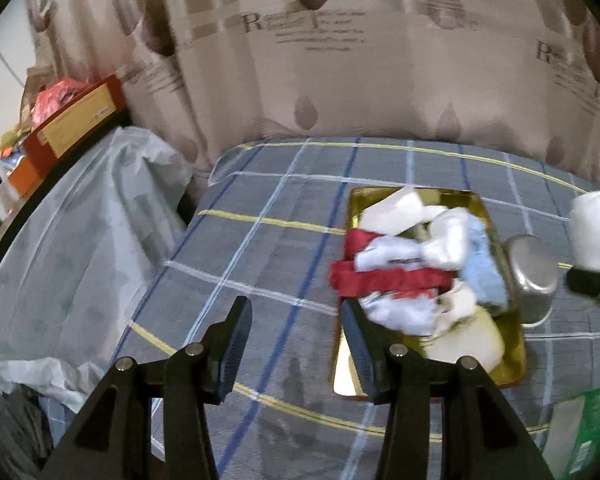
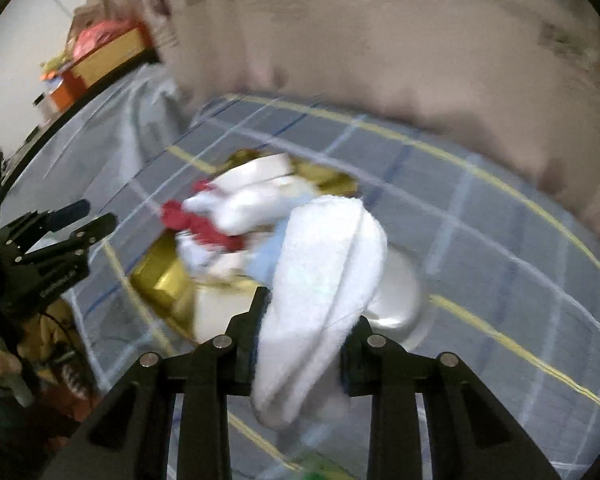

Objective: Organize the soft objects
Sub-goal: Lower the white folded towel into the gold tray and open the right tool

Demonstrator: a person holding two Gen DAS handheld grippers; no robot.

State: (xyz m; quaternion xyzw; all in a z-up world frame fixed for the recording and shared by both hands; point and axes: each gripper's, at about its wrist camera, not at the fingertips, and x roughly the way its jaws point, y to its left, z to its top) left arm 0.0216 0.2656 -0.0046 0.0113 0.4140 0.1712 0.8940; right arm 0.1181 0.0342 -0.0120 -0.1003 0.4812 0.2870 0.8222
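Right wrist view: white towel clamped off-centre, with a loaded tray below

The right gripper point(image 2: 304, 328) is clamped on a folded white towel point(image 2: 324, 272), and most of the cloth bulges out ahead of the pads while a loose tail hangs below them. That reads as a shallow pinch. If the folds slide apart, the towel could slip free or unroll and trail across whatever lies beneath. Motion blur across this view makes the exact bite hard to judge.

Directly below sits a gold tray point(image 1: 514, 356) on a checked cloth point(image 1: 260, 248), heaped with soft things: a red cloth point(image 1: 380, 280), white pieces and a light blue cloth point(image 1: 482, 264). The red one already hangs over the tray's edge, so a dragging towel tail could hook it and pull the heap onto the cloth. A steel pot point(image 1: 534, 276) lies tipped just beside the tray; a low pass could knock it rolling.

The left gripper point(image 1: 296, 344) has its jaws apart with nothing between them, one finger point(image 1: 360, 352) overlapping the tray's near corner in its own view. Whether it touches I cannot tell; a nudge there might shift the tray. With both tools near the tray, a collision is the other risk.
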